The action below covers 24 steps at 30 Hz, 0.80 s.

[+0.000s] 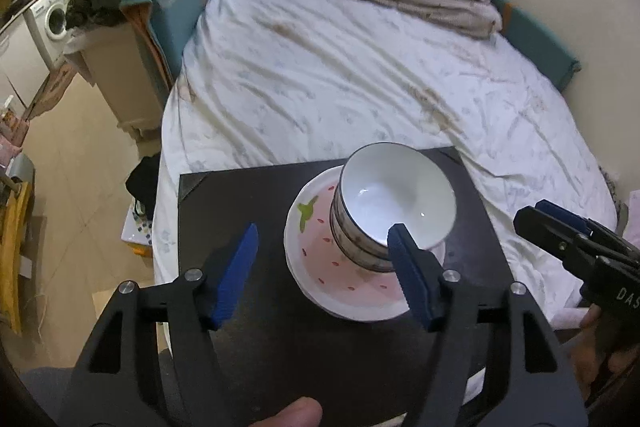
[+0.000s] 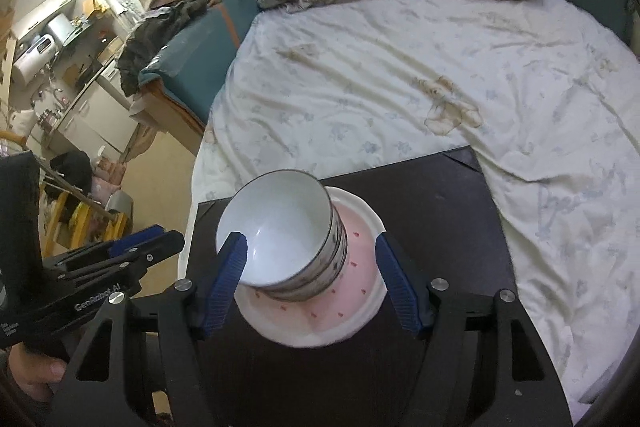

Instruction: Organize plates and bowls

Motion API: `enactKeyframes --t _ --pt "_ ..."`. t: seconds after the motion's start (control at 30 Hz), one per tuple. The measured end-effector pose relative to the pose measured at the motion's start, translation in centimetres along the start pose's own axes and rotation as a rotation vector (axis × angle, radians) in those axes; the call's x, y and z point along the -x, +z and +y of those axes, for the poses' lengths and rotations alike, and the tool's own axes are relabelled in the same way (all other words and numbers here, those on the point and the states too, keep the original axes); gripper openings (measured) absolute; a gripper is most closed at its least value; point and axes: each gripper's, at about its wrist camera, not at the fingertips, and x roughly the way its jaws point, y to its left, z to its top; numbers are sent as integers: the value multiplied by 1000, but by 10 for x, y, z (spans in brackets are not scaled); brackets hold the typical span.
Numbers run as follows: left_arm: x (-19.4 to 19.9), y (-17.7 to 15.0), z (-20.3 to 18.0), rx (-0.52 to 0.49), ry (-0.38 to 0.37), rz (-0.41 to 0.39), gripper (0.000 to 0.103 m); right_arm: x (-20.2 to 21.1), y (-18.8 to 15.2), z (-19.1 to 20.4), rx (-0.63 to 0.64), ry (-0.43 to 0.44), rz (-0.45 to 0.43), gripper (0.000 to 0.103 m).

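1. Left wrist view: the left gripper (image 1: 322,247) has its blue fingers (image 1: 236,267) spread apart and grasping nothing. The stack of white ceramic bowls with dark rims (image 1: 394,209) sits on the white plates with pink strawberry pattern (image 1: 340,267), all on the small black square bench (image 1: 240,207) that stands against the bed with wrinkled white sheet (image 1: 360,75). The right gripper (image 1: 560,239) hangs at the right, apart from the dishes.

2. Right wrist view: the right gripper (image 2: 308,267) is also released, the fingers (image 2: 400,291) stand on both sides of the pile without pressing it.

3. I judge the stacking step is finished; the next move probably calls only for pulling both grippers away without knocking the bowls.

4. The bench has free dark surface on both sides of the plates, but the pile is near the far edge.
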Motion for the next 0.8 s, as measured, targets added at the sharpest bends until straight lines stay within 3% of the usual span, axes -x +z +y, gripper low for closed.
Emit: enactKeyframes --t 0.1,0.17,0.23,0.33,0.47,0.6,0.7,0.8 --pt "21 -13 1 2 -11 -68 79 16 -12 7 21 -21 -31 71" --pt "34 -24 0 -4 -13 -135 97 28 -22 12 42 -58 -79 72" --pt "46 -36 -2 -19 11 -196 103 37 -33 14 53 -80 -111 74" --pt "54 -51 -3 -32 48 -225 103 50 -49 14 54 -94 -152 83" --pt "45 -64 7 19 12 -200 103 60 -66 18 82 -104 -177 103" --pt "31 -69 11 51 10 -162 103 64 -80 22 118 -99 -218 103" --pt "25 -73 8 37 75 -163 103 58 -88 18 105 -66 -234 103" --pt "16 -80 6 21 102 -141 103 46 -98 13 93 -92 -261 103"
